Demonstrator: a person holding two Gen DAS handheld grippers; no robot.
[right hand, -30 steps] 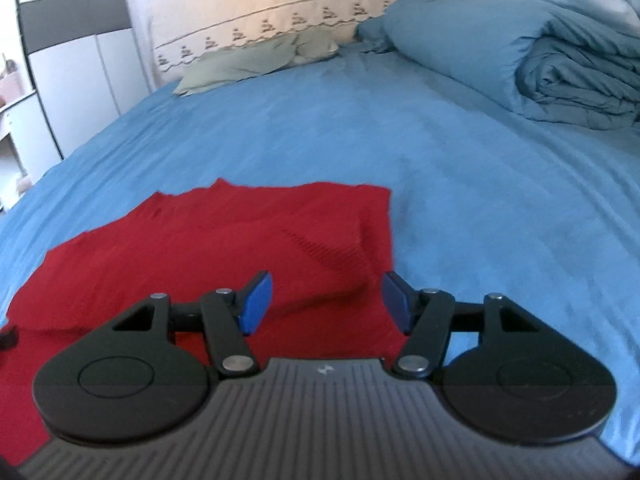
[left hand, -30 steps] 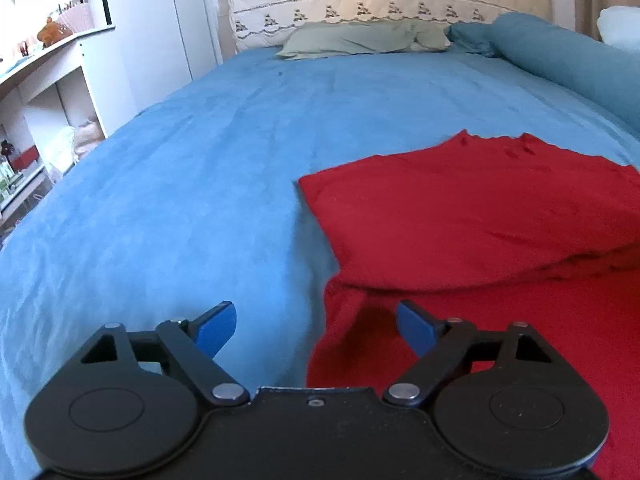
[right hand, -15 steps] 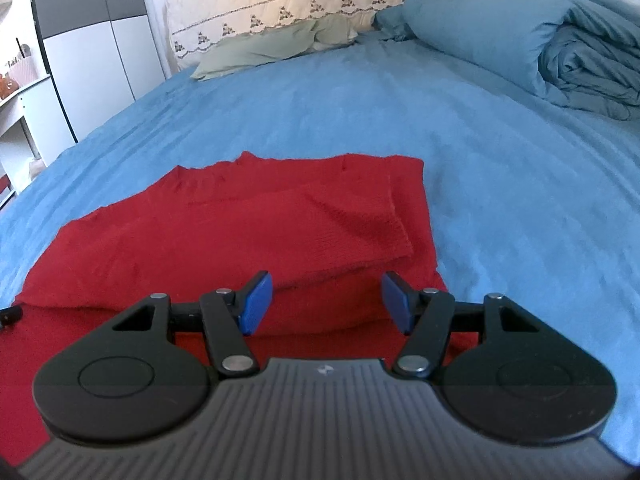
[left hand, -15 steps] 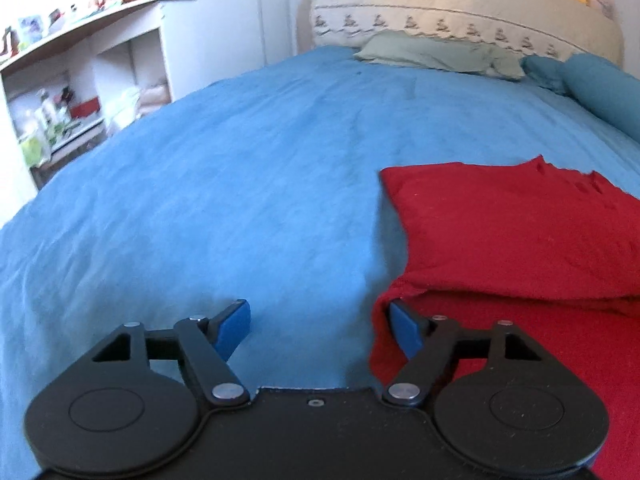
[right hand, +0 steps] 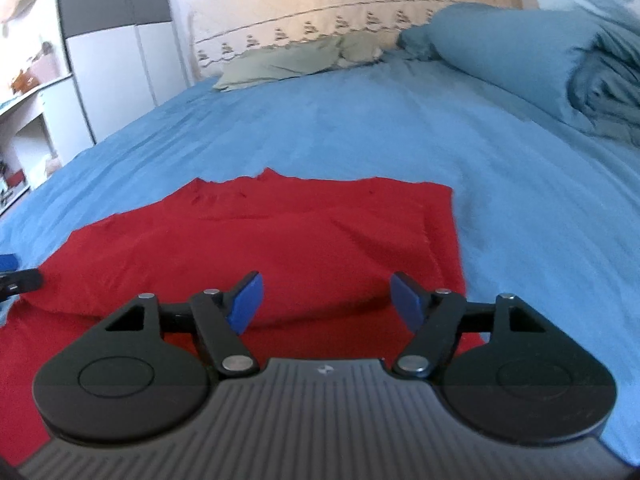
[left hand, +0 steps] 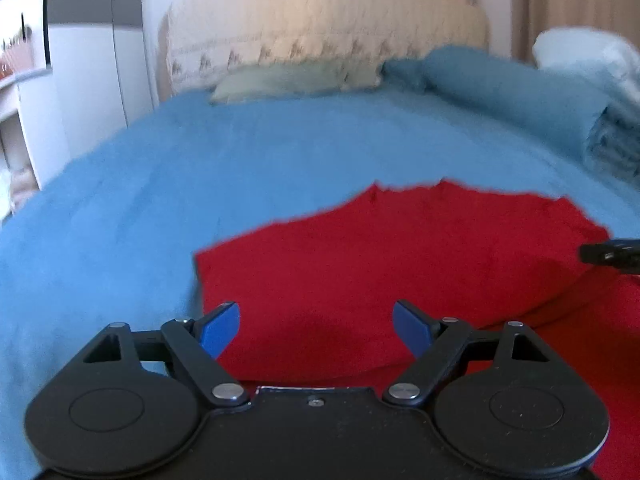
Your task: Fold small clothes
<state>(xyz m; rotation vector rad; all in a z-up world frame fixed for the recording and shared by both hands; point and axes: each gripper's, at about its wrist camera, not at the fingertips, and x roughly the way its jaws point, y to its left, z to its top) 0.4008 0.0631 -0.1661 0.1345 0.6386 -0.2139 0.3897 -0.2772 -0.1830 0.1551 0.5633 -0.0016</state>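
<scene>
Two claws are hovering over one garment, a red knit lying on a blue bed with one layer already folded over another. Left claw: released, jaws standing wide and holding nothing; the folded layer's left corner is lying just ahead of its left finger, red cloth is filling the gap between the fingers, and bare bed is spreading beyond the left finger. Right claw: likewise released and empty; the fold's near edge is sitting just ahead of both fingers, the garment's right edge is running past the right finger, and a rolled duvet is lying far ahead to the right. Risk, as a judgement: soft knit is prone to sliding, so a pinch taking only the top layer, or the bed cover with it, is likely to skew the next fold; uneven lifting by the two claws could open the existing crease.
</scene>
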